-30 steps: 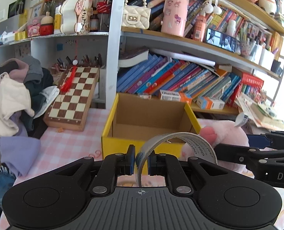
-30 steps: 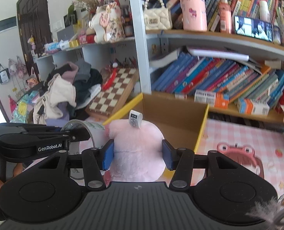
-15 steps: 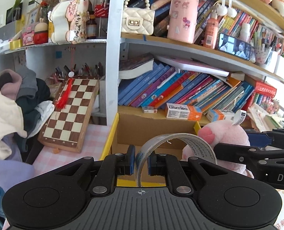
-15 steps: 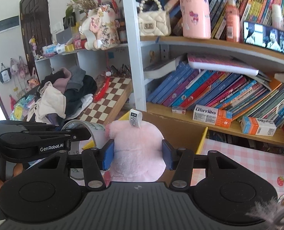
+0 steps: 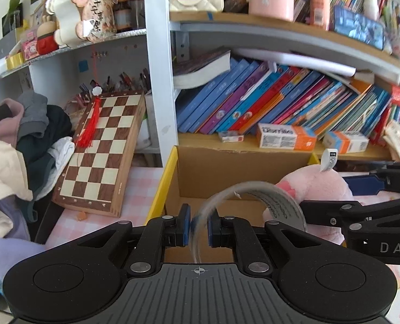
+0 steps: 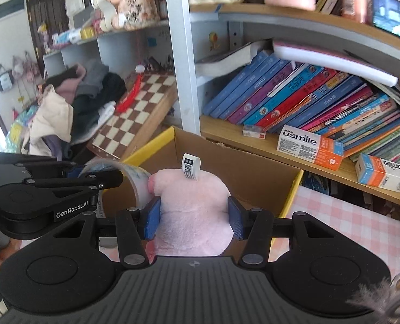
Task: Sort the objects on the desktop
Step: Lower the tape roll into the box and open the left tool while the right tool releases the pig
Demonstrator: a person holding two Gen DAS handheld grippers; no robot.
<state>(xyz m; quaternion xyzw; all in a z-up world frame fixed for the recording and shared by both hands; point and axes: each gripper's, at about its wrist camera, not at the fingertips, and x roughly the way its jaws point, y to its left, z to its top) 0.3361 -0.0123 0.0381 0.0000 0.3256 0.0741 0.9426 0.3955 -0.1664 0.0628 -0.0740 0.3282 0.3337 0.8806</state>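
My left gripper point(image 5: 199, 228) is shut on a clear roll of tape point(image 5: 256, 198), pinching its rim, over the open cardboard box point(image 5: 243, 162) with yellow edges. My right gripper point(image 6: 194, 220) is shut on a pink plush toy point(image 6: 193, 216) with a white tag, held over the same box point(image 6: 254, 167). The plush also shows in the left wrist view point(image 5: 316, 186), right of the tape. The tape roll also shows in the right wrist view point(image 6: 135, 178), left of the plush. The two grippers are side by side.
A chessboard point(image 5: 102, 151) leans against the shelf left of the box. A pile of clothes point(image 5: 16, 145) lies further left. Bookshelves with slanted books point(image 5: 281, 100) and small cartons point(image 5: 285, 136) stand right behind the box. A pink checked tablecloth point(image 6: 348, 213) covers the table.
Both grippers have moved forward toward the shelf with their loads, and now sit over the box opening. The box and books loom closer. Both grips are unchanged.
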